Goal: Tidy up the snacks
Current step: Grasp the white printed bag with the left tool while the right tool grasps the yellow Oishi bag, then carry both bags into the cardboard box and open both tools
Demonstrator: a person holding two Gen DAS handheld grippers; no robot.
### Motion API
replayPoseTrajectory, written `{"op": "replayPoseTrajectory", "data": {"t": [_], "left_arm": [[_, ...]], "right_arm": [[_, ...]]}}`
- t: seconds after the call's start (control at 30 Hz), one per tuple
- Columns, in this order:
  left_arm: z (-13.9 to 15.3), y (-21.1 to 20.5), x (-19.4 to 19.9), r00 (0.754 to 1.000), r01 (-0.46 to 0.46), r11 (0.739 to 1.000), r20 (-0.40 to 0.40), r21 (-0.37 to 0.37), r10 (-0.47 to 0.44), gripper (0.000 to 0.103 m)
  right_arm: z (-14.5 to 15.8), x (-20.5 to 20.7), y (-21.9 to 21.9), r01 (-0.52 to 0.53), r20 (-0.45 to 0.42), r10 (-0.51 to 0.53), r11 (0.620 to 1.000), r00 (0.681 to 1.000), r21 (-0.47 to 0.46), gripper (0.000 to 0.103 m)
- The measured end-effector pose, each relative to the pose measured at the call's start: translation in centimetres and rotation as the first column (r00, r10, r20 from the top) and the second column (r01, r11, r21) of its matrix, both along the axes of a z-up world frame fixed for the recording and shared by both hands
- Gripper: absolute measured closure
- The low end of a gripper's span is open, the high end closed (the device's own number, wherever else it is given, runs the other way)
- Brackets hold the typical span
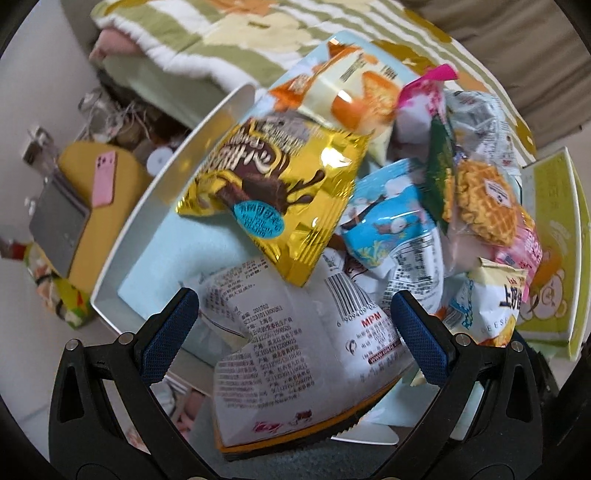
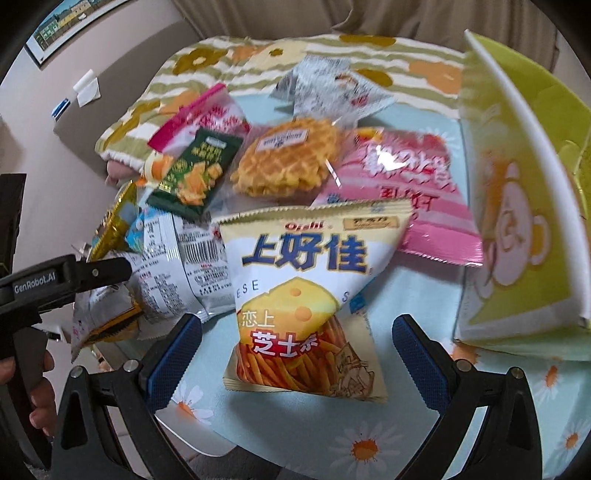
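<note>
A heap of snack packets lies on a light blue daisy cloth (image 2: 369, 424). In the left wrist view my left gripper (image 1: 295, 332) is open, its blue pads on either side of a white packet with a barcode (image 1: 295, 350); a gold chocolate packet (image 1: 273, 192) and a blue-white packet (image 1: 388, 221) lie beyond. In the right wrist view my right gripper (image 2: 297, 354) is open around a cheese-stick bag (image 2: 303, 295). Behind it lie a waffle (image 2: 288, 162), a pink packet (image 2: 406, 192) and a dark green packet (image 2: 195, 173). The left gripper (image 2: 110, 271) shows at the left.
A white box wall (image 1: 147, 206) stands left of the heap. A green cartoon box (image 2: 524, 206) stands at the right. A bed with a green flowered quilt (image 1: 229, 33) lies behind. A yellow stool (image 1: 107, 206) with a pink phone (image 1: 105, 177) stands on the floor.
</note>
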State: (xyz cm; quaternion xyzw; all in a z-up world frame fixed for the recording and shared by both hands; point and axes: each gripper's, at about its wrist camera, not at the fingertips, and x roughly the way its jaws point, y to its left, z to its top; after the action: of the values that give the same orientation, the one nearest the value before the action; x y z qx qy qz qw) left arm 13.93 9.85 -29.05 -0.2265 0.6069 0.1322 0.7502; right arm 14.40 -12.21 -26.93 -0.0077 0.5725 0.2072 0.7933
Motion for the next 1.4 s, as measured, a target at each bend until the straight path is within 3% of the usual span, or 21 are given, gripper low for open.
{"op": "replayPoseTrajectory", "data": {"t": [0.43,0.53,0.7,0.87,1.13,1.4], "left_arm": [[-0.3,0.6,-0.8,0.999,-0.023,0.999,0.032,-0.043,0.025,0.020],[0.1,0.7,-1.1,0.999,-0.012,0.999,0.036,-0.038,0.013,0.026],[0.8,0.9,-1.2,0.998,0.036,0.999,0.043,-0.037,-0.034,0.031],[1.8,1.3,-1.8,0.995,0.073,0.996,0.068,-0.044,-0.070,0.033],[4.2,0.8,-2.9,0.983,0.143,0.988,0.122,-0.063,-0.135,0.034],[7.8,-0.3,-3.8,0.957,0.208,0.976,0.218,-0.056,-0.192,0.036]], "right_arm": [[-1.5,1.0,0.9,-0.068,-0.025,0.068,0.997,0.997,-0.021,0.002],[-1.9,1.4,1.2,-0.065,-0.040,0.064,0.997,0.997,-0.031,0.012],[-2.2,1.1,1.9,-0.040,-0.035,0.038,0.997,0.999,-0.068,0.038],[-1.2,0.5,2.0,-0.006,0.002,0.006,0.996,1.000,-0.086,0.053],[0.6,-0.9,1.8,0.039,0.037,-0.036,0.996,0.999,-0.080,0.062],[3.8,-2.7,1.0,0.086,0.113,-0.078,0.994,0.990,-0.061,0.063]]}}
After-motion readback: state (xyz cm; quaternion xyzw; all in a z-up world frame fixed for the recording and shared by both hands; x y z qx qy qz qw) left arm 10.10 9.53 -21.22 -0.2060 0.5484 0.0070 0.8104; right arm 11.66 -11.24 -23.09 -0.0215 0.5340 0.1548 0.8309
